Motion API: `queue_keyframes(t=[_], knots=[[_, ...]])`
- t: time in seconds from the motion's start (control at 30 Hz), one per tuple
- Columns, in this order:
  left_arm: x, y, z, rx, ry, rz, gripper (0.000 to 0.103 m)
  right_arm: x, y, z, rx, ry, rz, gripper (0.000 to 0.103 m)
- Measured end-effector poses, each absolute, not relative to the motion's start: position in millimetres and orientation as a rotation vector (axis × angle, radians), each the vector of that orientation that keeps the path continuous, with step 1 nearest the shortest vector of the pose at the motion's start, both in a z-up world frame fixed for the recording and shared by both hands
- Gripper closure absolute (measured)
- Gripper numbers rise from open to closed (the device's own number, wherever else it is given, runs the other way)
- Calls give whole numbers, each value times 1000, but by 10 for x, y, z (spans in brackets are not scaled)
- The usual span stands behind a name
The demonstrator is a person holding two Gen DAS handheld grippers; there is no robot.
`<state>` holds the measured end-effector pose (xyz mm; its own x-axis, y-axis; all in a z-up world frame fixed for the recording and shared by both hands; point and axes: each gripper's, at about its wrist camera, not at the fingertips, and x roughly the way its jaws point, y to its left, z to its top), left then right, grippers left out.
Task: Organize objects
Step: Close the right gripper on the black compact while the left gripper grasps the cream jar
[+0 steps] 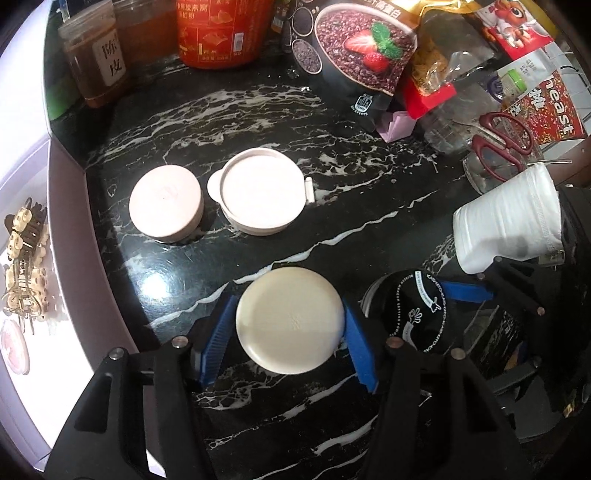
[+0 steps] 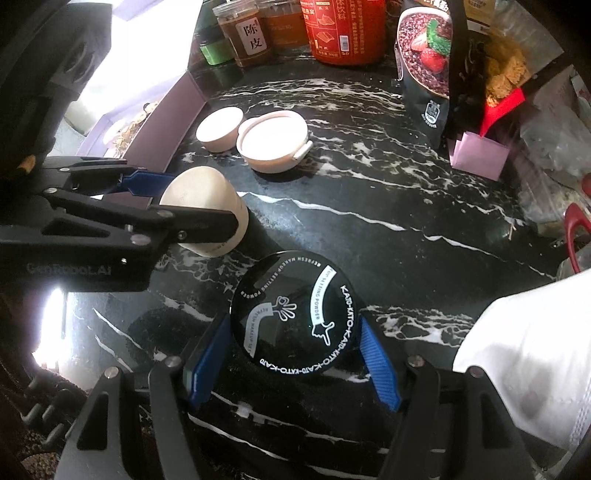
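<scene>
While both grippers point steeply down at the black marble counter point(image 1: 258, 122), each one has a round container between its blue pads. The left gripper point(image 1: 290, 325) is clamped on a cream jar point(image 1: 290, 319): in its own view the pads press against the lid's left and right edges, and the right wrist view shows the same cream jar point(image 2: 207, 218) as a short cylinder with a black finger laid across its side. The right gripper point(image 2: 295, 350) is closed around a black powder jar point(image 2: 295, 314) whose lid carries white lettering and a cartoon hand; the pads point(image 2: 380, 369) sit against both of its sides. In the left wrist view that black powder jar point(image 1: 410, 314) stands just to the right of the cream one, close beside it, though whether the two touch I cannot tell. Farther back on the counter a small pink cup point(image 1: 166, 203) and a wider pink lidded bowl point(image 1: 264, 195) with side tabs stand next to each other, well apart from the held jars. Along the back edge are a brown jar with a white label point(image 1: 98, 55), a tall red tub point(image 1: 221, 29) and a dark pouch printed with strawberries point(image 1: 365, 48). Red-handled scissors point(image 1: 502, 144) lie among clear packaging at the right. A white sleeve point(image 1: 509, 225) shows behind the right gripper. To the left, a lilac tray point(image 1: 62, 192) holds hair clips point(image 1: 26, 266).
</scene>
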<state>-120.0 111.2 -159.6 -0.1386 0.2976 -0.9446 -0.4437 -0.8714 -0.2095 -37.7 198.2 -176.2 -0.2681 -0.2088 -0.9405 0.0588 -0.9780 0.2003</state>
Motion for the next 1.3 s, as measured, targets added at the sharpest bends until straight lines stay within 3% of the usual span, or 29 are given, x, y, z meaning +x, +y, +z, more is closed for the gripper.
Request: queue_keyframes(t=[0.47, 0.67, 0.77, 0.87, 1.3], knots=[[-1189, 1154, -1736, -1689, 154, 2049, 39, -318, 1950, -1845, 1729, -215, -2450, 31], [-1133, 1220, -1739, -1669, 225, 2070, 38, -294, 1902, -1856, 1690, -137, -2489, 31], [-1139, 1205, -1735, -1671, 215, 2072, 39, -299, 1914, -1855, 1691, -140, -2489, 32], [-1140, 1191, -1726, -1674, 234, 2079, 47, -291, 1928, -1857, 1692, -140, -2490, 32], [-1089, 1139, -1606, -1688, 223, 2056, 47, -212, 2028, -1816, 1747, -182, -2473, 33]])
